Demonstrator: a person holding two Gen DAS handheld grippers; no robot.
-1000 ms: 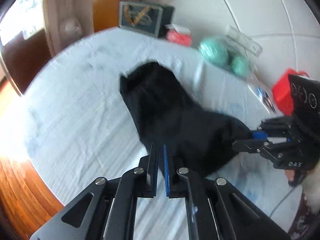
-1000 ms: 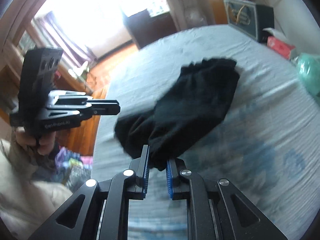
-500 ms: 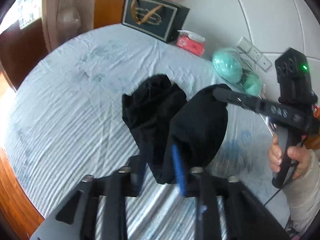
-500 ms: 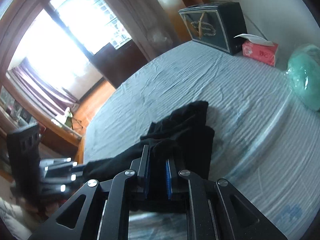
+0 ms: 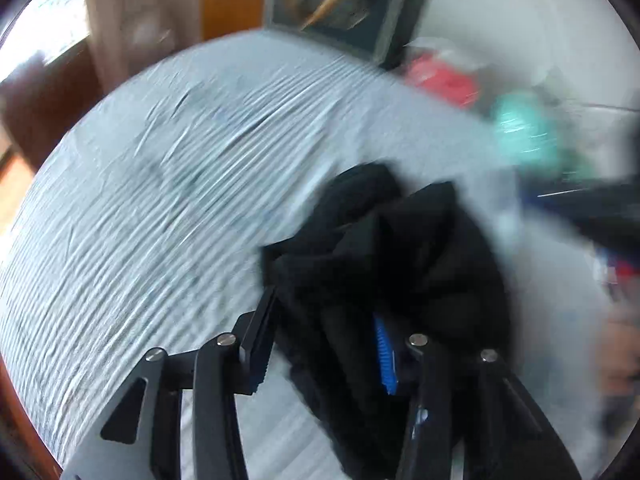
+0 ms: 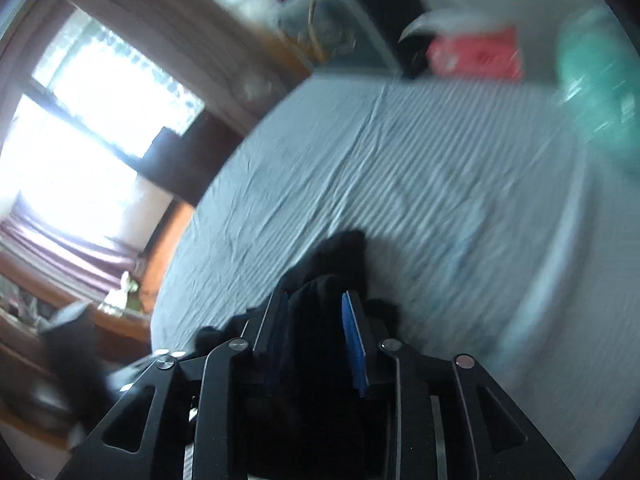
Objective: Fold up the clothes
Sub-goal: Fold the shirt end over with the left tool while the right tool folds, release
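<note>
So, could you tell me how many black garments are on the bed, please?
1: a black garment bunched on the bed sheet, between both grippers' jaws. More could be hidden beneath.

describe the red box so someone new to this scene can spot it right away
Start at the bed with its pale blue-grey striped sheet and follow it to the far edge by the white wall. There the red box sits between a dark framed box and a teal bundle. It is the only red thing there, with a white sheet sticking out of its top.

The black garment [image 5: 400, 264] lies bunched in a crumpled heap on the wrinkled pale-blue sheet [image 5: 160, 220].
</note>
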